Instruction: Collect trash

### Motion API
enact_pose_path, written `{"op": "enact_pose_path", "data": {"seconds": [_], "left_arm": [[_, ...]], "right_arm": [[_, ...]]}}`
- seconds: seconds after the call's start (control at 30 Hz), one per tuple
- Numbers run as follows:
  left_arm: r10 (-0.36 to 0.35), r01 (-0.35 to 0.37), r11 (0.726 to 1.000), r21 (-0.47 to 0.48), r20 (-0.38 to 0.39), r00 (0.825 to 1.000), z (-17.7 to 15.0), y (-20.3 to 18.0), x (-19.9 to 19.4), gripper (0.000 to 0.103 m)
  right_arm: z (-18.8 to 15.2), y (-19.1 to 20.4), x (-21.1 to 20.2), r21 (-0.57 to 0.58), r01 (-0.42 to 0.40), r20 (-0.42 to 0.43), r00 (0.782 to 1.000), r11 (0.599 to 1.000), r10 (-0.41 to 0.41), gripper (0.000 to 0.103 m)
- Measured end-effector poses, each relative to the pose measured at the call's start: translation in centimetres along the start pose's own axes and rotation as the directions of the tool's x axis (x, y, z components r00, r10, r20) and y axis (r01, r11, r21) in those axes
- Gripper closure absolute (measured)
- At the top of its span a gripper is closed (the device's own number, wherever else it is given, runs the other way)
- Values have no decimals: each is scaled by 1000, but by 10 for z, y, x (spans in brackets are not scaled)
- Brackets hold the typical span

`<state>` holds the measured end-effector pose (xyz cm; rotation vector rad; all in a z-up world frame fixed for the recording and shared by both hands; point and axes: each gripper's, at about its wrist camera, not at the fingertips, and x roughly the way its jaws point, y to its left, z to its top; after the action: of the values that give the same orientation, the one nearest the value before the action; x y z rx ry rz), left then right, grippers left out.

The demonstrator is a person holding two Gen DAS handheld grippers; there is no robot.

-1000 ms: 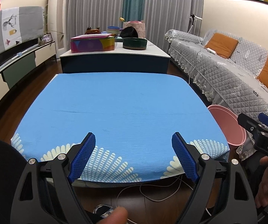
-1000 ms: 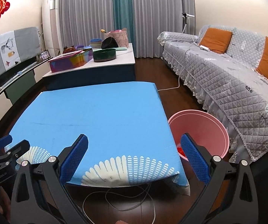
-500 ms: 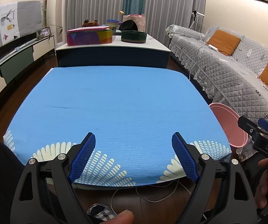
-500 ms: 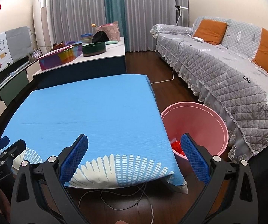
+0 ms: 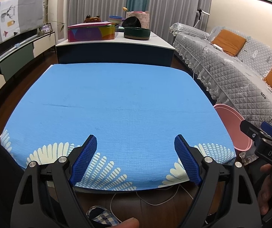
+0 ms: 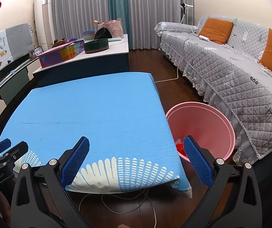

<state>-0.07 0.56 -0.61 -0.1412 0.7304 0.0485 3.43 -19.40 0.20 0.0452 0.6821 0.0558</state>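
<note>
While both hand-held grippers are held above the near edge of a blue-clothed worktop (image 5: 120, 102), nothing is gripped.

Item 1: left hand-held gripper (image 5: 136, 156), blue pads spread wide apart, empty, poised over the cloth's white fan pattern. Item 2: right hand-held gripper (image 6: 136, 159), pads likewise spread apart and empty, aimed at the worktop's right corner. Item 3: pink bin (image 6: 211, 117), set on the floor just beside the worktop's right edge, between it and a grey quilted sofa (image 6: 230, 72); red trash (image 6: 180, 149) is seen lying inside, at the bottom. Item 4: white cable (image 6: 117, 205), trailed across the wooden floor under the near edge.
</note>
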Motion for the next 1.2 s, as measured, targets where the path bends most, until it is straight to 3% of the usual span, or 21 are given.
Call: {"op": "enact_pose_path", "data": {"seconds": [1.2], "left_arm": [[-5, 5, 1000, 0, 15, 1000, 1, 0, 1, 21]], "right_arm": [[-1, -3, 2, 0, 2, -2, 1000, 1000, -2, 5]]}}
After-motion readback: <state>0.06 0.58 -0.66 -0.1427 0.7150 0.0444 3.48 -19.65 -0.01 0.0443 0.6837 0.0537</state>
